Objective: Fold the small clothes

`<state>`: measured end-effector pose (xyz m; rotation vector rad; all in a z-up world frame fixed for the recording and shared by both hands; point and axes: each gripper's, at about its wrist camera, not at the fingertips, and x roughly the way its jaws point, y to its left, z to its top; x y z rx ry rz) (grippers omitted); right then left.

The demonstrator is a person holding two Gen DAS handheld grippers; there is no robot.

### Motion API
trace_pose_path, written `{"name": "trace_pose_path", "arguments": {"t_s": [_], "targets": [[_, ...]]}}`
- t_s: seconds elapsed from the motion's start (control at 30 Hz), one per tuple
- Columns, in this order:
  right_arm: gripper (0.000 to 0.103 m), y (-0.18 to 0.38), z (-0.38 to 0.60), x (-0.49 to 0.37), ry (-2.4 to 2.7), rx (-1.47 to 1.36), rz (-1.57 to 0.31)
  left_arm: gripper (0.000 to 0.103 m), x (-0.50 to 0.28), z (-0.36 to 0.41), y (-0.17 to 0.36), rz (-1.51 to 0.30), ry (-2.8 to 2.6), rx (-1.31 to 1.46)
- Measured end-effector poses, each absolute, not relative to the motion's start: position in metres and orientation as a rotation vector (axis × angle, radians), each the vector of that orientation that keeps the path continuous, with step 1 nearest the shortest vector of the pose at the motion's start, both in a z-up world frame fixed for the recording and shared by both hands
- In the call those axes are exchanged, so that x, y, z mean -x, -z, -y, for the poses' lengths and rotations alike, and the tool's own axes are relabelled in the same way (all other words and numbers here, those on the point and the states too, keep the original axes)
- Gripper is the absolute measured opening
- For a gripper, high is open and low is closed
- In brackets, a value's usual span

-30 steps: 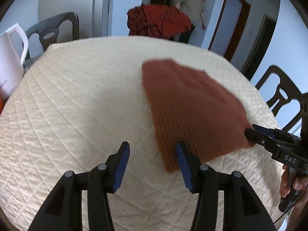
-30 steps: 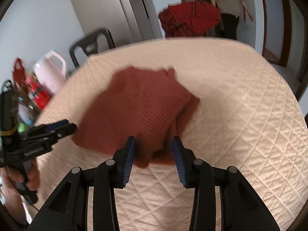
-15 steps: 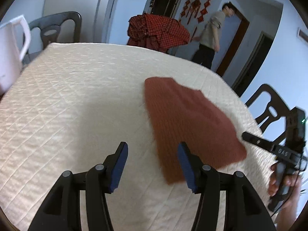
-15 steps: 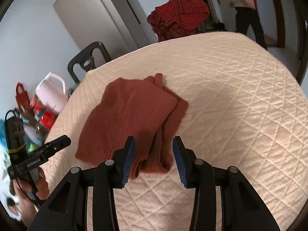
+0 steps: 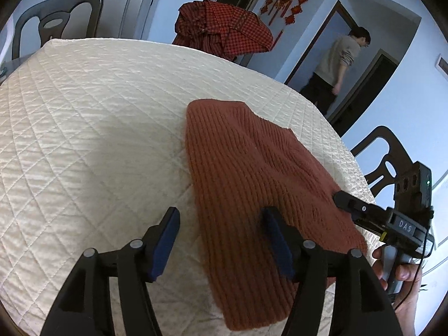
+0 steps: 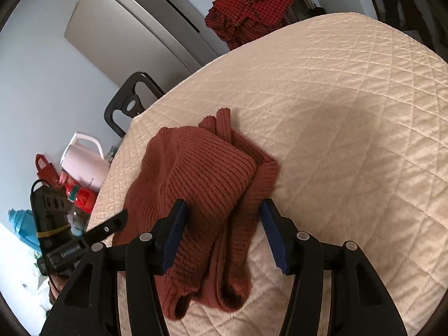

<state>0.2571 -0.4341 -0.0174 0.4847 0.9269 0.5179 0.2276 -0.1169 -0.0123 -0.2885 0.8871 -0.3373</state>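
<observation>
A rust-brown ribbed knit garment (image 5: 252, 173) lies folded on the cream quilted table cover (image 5: 98, 128). My left gripper (image 5: 221, 238) hovers low over its near left edge. The jaws are opening, with the garment's edge between the blue pads and untouched. In the right wrist view the same garment (image 6: 201, 179) shows doubled layers and a cuff end near me. My right gripper (image 6: 224, 232) is over that near end, its jaws opening astride the layers without pressing them. Each gripper shows in the other's view: the right gripper (image 5: 347, 201) and the left gripper (image 6: 112, 225).
A red checked cloth (image 5: 224, 30) hangs over a chair at the table's far side. Dark chairs (image 5: 56, 19) (image 5: 383, 156) stand around the table. A person (image 5: 336, 67) stands by a doorway behind. A pink jug (image 6: 84, 165) and bottles sit beyond the table's left edge.
Both grippers' jaws have spread wider and both have moved in lower over the garment. The garment, blurred at first, now lies still and folded. The person behind has walked right, to the doorway.
</observation>
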Motion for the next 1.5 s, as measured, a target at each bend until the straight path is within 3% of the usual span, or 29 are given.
{"name": "trace_pose_path", "arguments": {"t_s": [0.43,0.57,0.83,0.9,0.97,1.03,1.23,1.5], "targets": [[0.055,0.017,0.428,-0.258,-0.519,-0.453,-0.908,0.075,-0.228,0.131,0.012,-0.862,0.302,0.199],[0.049,0.018,0.428,-0.258,-0.51,-0.441,-0.907,0.075,-0.228,0.128,0.013,-0.86,0.312,0.226],[0.049,-0.006,0.452,-0.232,-0.421,-0.364,-0.835,0.074,-0.204,0.116,-0.015,-0.786,0.282,0.198],[0.041,-0.017,0.446,-0.226,-0.45,-0.336,-0.804,0.069,-0.198,0.121,-0.025,-0.759,0.313,0.188],[0.025,-0.022,0.432,-0.221,-0.488,-0.28,-0.803,0.058,-0.193,0.131,-0.028,-0.758,0.355,0.161],[0.019,-0.02,0.417,-0.222,-0.511,-0.219,-0.823,0.052,-0.192,0.141,-0.022,-0.78,0.394,0.134],[0.017,0.003,0.424,-0.23,-0.452,-0.239,-0.884,0.052,-0.192,0.15,-0.017,-0.777,0.377,0.057],[0.017,-0.028,0.406,-0.193,-0.513,-0.137,-0.787,0.052,-0.176,0.14,-0.024,-0.771,0.397,0.111]]}}
